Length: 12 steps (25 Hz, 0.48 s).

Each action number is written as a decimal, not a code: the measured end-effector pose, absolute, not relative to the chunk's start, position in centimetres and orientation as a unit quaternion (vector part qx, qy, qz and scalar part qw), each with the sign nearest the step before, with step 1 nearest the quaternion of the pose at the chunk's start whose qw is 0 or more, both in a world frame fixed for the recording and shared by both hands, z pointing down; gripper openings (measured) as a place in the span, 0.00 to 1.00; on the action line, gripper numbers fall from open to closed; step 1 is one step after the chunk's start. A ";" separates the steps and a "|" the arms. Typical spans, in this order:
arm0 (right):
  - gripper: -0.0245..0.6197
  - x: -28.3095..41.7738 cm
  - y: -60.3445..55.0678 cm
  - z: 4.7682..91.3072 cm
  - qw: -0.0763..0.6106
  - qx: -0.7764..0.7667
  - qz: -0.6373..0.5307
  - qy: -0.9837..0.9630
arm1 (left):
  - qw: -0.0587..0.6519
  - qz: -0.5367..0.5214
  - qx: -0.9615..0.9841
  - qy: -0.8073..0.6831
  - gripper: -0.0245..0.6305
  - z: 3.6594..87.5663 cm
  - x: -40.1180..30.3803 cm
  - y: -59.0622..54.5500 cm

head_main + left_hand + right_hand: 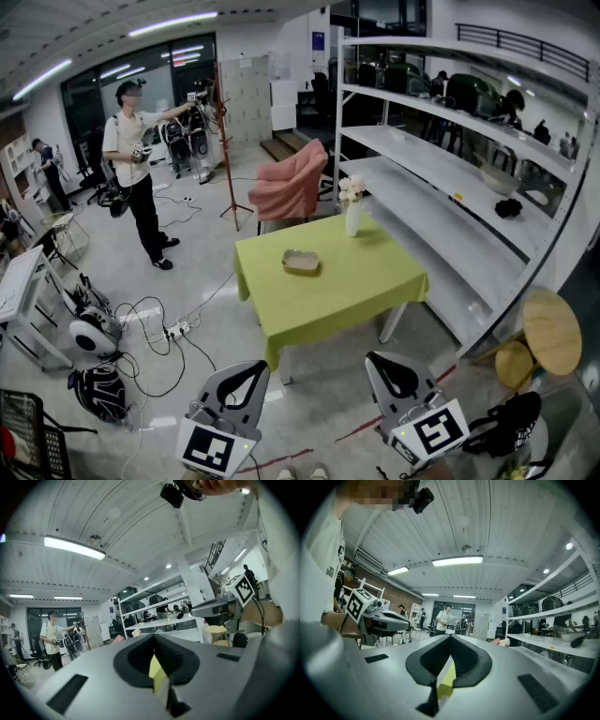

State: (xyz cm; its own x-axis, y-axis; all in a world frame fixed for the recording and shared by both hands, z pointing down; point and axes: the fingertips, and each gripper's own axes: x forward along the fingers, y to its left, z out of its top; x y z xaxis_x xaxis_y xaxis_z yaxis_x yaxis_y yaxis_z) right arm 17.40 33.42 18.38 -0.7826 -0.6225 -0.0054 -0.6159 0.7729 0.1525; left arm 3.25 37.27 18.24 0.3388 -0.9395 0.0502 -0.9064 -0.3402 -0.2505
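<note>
Left tongs closed | right tongs closed | smooth green tablecloth

A table under a green cloth stands on the floor. A shallow tray lies near its middle, and a white flower vase stands at its far edge.

My left gripper and right gripper are pale grey tapered shells, black padding in front of each black-and-white marker cube, and my T-shirt is white.
</note>
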 end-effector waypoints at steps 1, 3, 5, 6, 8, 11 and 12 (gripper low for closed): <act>0.05 17.6 33.4 18.4 0.020 0.330 -0.073 -0.941 | 0.090 -0.094 -0.812 0.569 0.05 18.3 3.3 37.3; 0.05 18.0 33.3 18.4 0.015 0.332 -0.071 -0.941 | 0.093 -0.097 -0.809 0.573 0.05 18.4 3.5 37.4; 0.05 18.4 33.1 18.3 0.011 0.332 -0.070 -0.941 | 0.093 -0.098 -0.807 0.574 0.05 18.5 3.9 37.2; 0.05 18.6 32.9 18.3 0.010 0.332 -0.069 -0.941 | 0.093 -0.099 -0.807 0.575 0.05 18.5 4.0 37.1; 0.05 18.8 32.8 18.4 0.011 0.329 -0.068 -0.942 | 0.091 -0.100 -0.807 0.576 0.05 18.6 4.4 37.0; 0.05 19.1 33.0 18.6 0.012 0.324 -0.068 -0.944 | 0.091 -0.104 -0.807 0.574 0.05 18.9 4.9 37.2; 0.05 19.2 33.0 18.7 0.012 0.322 -0.068 -0.944 | 0.090 -0.105 -0.807 0.574 0.05 19.0 5.0 37.3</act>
